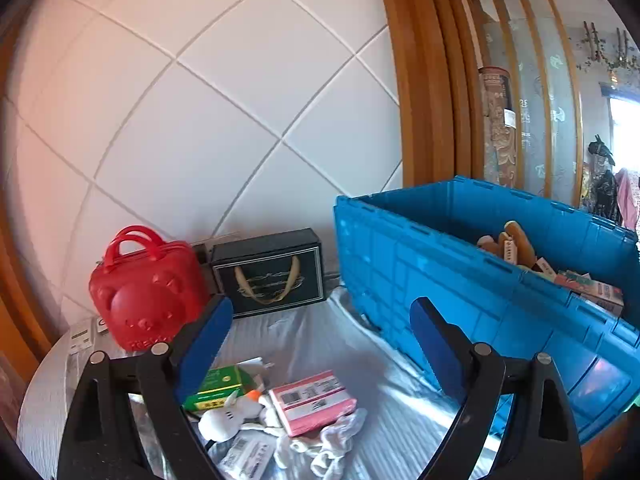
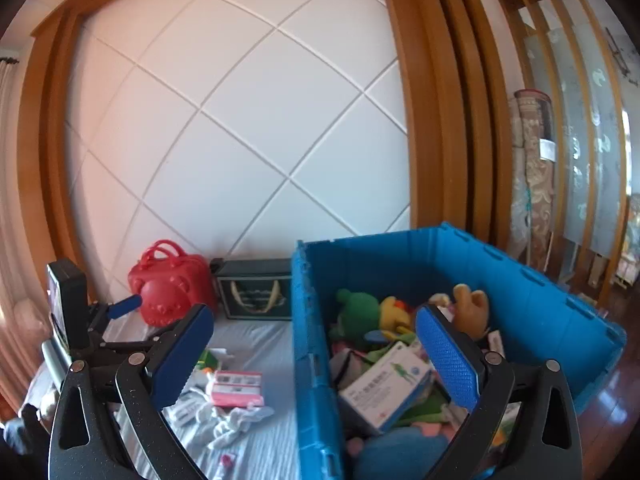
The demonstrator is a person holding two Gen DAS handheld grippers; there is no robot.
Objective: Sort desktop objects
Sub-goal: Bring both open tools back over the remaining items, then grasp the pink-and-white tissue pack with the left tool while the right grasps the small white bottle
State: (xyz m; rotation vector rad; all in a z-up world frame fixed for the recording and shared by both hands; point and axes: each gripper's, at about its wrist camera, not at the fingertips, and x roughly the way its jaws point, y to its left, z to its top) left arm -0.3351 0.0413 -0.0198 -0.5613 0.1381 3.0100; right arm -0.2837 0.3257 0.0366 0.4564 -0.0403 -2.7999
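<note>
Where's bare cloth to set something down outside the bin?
Free: the strip of cloth between the black gift box, the blue bin wall and the pink box. Crowded: near edge, where green box, white plush and socks pile together.

- Blue crate [image 2: 540,320]: open-topped, standing at the right side of the tabletop [image 1: 320,344], already holding plush toys [image 2: 360,312] and a white-and-green box [image 2: 384,388] lying tilted on top.
- Pink box [image 1: 312,402]: lies flat near the front edge, left of the crate.
- Green box [image 1: 218,386]: just left of the pink box, tilted.
- White plush [image 1: 224,420]: lies in front of the green box.
- White socks [image 1: 332,440]: crumpled, touching the pink box's front.
</note>
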